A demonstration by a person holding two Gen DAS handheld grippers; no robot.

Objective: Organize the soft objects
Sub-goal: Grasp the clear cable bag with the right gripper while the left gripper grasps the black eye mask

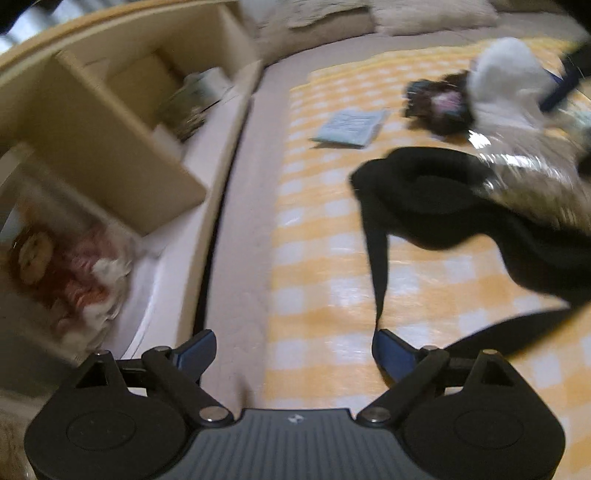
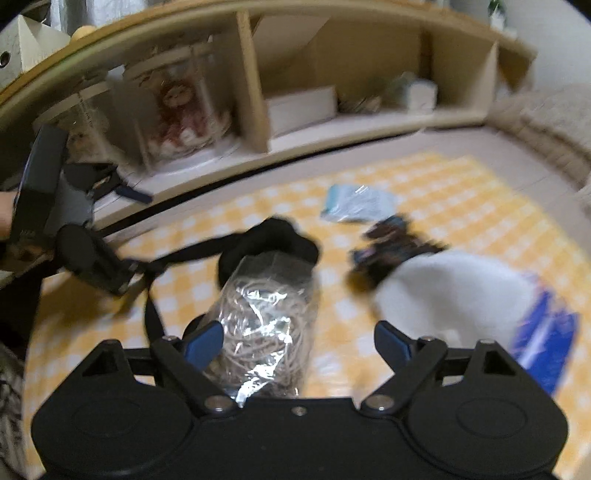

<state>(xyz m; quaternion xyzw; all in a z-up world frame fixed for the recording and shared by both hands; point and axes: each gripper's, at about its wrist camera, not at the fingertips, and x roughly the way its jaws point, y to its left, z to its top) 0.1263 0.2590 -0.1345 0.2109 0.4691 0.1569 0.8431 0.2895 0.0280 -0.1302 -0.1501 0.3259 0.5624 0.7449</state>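
Several soft things lie on a yellow checked blanket (image 1: 325, 258): a black cloth (image 1: 443, 199) with a long strap, a clear bag of beige yarn (image 2: 266, 317), a white fluffy item (image 2: 450, 295), a dark patterned item (image 2: 391, 240) and a pale blue packet (image 2: 354, 203). My left gripper (image 1: 293, 350) is open, and the black strap's end touches its right finger (image 1: 391, 354). In the right wrist view the left gripper (image 2: 122, 269) is at the strap's end. My right gripper (image 2: 299, 347) is open, just above the yarn bag, holding nothing.
A low wooden shelf (image 2: 258, 92) runs along the bed's side. It holds a doll (image 2: 181, 118) in a clear case, a white box (image 2: 303, 107) and small items. Beige pillows (image 1: 424, 14) lie at the head. A blue packet (image 2: 546, 332) lies right.
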